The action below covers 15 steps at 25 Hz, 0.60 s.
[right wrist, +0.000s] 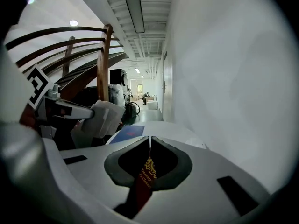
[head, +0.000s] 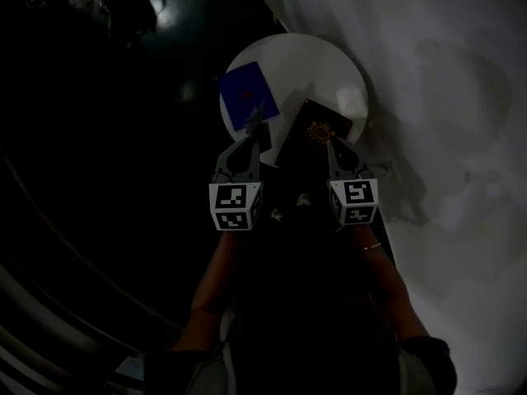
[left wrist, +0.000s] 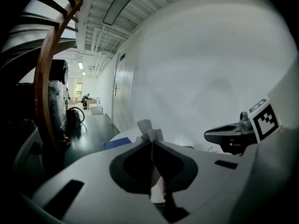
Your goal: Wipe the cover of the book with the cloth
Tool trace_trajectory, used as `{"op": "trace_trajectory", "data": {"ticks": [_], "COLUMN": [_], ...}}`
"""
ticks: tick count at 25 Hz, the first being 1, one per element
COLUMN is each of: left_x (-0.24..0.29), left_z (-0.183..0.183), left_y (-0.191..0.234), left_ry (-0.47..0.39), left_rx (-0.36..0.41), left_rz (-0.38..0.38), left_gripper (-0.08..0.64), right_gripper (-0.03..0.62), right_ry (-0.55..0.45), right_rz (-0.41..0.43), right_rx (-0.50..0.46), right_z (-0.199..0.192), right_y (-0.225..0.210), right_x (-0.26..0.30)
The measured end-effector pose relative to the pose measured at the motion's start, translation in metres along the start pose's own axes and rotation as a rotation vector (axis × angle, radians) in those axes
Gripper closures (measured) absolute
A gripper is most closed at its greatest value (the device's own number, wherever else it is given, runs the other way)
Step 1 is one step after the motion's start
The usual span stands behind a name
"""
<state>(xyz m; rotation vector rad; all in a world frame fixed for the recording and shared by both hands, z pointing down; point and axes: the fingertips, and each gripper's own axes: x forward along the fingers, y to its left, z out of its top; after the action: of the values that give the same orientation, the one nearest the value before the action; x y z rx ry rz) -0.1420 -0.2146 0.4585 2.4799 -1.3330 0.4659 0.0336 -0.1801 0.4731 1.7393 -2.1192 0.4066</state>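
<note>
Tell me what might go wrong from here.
1. The right gripper pinches the dark book only by its near edge, so wiping pressure may twist it loose.
2. The blue book lies on the round table right beside the left gripper and its cloth; a wide stroke may knock it.

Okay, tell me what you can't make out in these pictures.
The cloth: left gripper view, only a tuft shows past the shut left tool.
The dark book: right gripper view, the right tool hides most of the cover and cuts off the title.
The blue book: head view, cover print too small.
The table: head view, too dark to tell whether the dark book lies flat on it.
</note>
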Motion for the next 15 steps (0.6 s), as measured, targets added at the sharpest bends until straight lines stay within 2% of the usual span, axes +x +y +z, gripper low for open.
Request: {"op": "trace_trajectory", "data": {"ticks": [7,10,15], "left_x": [0.042,0.061,0.085], "left_z": [0.003,0.013,0.028], "left_y": [-0.033,-0.053,-0.085], "left_ry": [0.044,0.045,0.039], "left_rx": [0.004,0.021,0.066], "left_rz": [-0.04,-0.072,-0.148], "left_gripper": [0.534,0.534,0.535], "right_gripper": [0.563,0.563,0.563], "right_ry": [0.029,0.032,0.04], "right_rz": [-0.035,-0.059,-0.064], "right_rx": [0.043,0.068,0.071], "right_z": [-0.017,-0.022,-0.03], "right_y": [-0.041,-0.065,-0.079], "right_x": [-0.005,-0.008,-0.014]}}
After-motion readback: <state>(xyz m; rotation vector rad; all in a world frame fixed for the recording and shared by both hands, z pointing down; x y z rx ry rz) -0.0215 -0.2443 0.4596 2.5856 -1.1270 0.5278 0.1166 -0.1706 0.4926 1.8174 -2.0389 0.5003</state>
